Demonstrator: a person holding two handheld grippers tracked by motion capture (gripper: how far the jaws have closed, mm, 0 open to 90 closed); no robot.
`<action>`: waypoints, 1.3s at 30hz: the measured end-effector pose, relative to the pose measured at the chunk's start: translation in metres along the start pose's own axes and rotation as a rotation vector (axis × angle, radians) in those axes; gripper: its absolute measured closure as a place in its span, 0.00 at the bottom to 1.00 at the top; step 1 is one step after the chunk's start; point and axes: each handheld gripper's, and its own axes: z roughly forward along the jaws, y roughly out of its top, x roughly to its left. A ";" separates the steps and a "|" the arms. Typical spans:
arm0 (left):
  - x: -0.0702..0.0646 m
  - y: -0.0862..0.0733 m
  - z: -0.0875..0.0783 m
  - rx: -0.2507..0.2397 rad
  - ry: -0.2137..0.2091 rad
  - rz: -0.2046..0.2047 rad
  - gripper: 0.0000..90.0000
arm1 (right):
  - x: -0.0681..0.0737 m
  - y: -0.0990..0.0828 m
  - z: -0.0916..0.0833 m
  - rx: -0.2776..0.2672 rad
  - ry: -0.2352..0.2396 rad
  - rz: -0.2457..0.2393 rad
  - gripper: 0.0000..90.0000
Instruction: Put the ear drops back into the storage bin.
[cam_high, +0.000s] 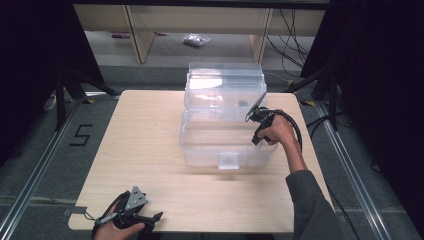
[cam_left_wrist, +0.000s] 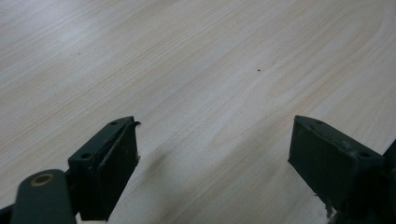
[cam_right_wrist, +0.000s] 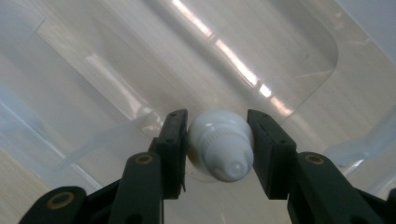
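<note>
My right claw (cam_right_wrist: 218, 140) pinches a small white bottle (cam_right_wrist: 220, 144) over the open clear box (cam_high: 227, 145). Risk: the rounded cap slips out if I tilt. My left claw (cam_left_wrist: 215, 154) sits spread on the table (cam_left_wrist: 196, 60).

The white plastic bottle (cam_right_wrist: 219, 150) with a ribbed cap shows its top end; the rest is hidden behind the cap and the right gripper (cam_right_wrist: 218, 154) that squeezes it. From above, the bottle is too small to make out. A small dark thing (cam_high: 243, 103) inside the clear plastic box (cam_high: 225, 117) is too blurry to tell. The left gripper (cam_high: 150, 218) is partly cut off at the bottom edge.
</note>
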 end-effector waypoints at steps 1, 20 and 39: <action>0.000 0.000 0.000 0.000 0.000 0.000 0.17 | 0.000 0.000 0.001 -0.001 -0.002 0.002 0.67; 0.000 0.000 0.000 0.003 -0.001 0.007 0.17 | 0.006 0.003 0.015 0.021 -0.004 -0.009 0.67; 0.001 0.000 0.000 0.006 -0.002 -0.001 0.17 | 0.001 0.001 0.025 0.020 0.007 0.026 0.67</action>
